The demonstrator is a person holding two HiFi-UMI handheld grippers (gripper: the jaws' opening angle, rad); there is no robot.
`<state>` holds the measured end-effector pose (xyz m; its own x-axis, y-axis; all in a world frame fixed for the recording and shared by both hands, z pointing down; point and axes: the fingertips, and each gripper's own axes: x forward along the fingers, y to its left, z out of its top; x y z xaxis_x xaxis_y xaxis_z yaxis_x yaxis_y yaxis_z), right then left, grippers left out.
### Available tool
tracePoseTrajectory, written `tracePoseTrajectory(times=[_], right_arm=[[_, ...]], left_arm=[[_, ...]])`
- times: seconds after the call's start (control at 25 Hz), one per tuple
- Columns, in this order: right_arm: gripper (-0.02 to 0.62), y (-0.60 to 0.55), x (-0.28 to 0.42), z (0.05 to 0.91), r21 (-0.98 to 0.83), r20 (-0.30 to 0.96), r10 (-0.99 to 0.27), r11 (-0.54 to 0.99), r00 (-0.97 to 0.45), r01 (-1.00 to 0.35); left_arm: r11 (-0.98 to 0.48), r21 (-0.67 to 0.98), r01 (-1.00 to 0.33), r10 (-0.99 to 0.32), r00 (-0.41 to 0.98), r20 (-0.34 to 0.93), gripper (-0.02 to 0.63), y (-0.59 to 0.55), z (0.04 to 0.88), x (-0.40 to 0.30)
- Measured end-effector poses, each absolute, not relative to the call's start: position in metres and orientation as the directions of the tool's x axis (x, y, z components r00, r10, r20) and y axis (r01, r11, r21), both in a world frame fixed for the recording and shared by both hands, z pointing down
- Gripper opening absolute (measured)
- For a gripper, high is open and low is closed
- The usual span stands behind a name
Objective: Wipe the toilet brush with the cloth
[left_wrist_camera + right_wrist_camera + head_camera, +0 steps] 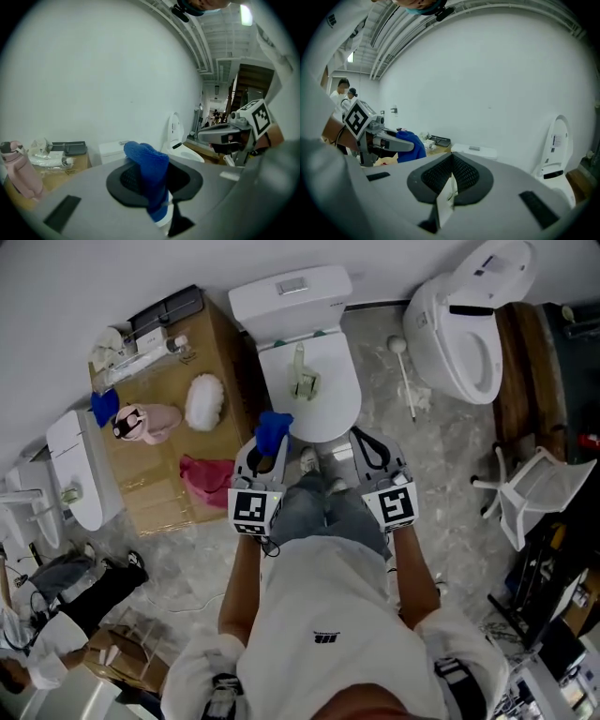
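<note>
Left gripper view: cloth (pixel 146 161) between tongs (pixel 153 177)

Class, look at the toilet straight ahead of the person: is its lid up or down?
Down: the lid lies flat and closed, with a pale object resting on top.

ahead: toilet (pixel 330 381) blocks | left: table (pixel 159 488) | right: bare floor (pixel 375 401)
</note>
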<state>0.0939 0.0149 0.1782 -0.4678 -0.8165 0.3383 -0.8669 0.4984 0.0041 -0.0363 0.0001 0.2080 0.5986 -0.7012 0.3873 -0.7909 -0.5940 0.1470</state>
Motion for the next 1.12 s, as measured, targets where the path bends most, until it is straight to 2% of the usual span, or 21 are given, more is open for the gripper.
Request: tracePoseTrajectory(times=[0.56,0.84,1.12], right_arm=[[-0.005,-0.056,0.096,0.280,-0.062,0.418,-0.698,0.616,-0.581,-0.785],[-0.005,-0.067,0.085,0.345,-0.030,0.477,-0.607,0.712,-0.636,-0.702],[-0.005,-0.068,0.078,0.400,-0.077,0.478,-0.543,0.757,-0.690,-0.649]], left_arm=[[-0.529,0.144,-0.836,-0.715,0.531,0.455,0.086,-0.052,0.298,-0.018],[-0.482,0.176,-0.858,-0.723,0.503,0.474,0.086,-0.066,0.353,-0.008],[-0.499,0.162,-0.851,-0.720,0.512,0.468,0.087,-0.072,0.401,0.003]])
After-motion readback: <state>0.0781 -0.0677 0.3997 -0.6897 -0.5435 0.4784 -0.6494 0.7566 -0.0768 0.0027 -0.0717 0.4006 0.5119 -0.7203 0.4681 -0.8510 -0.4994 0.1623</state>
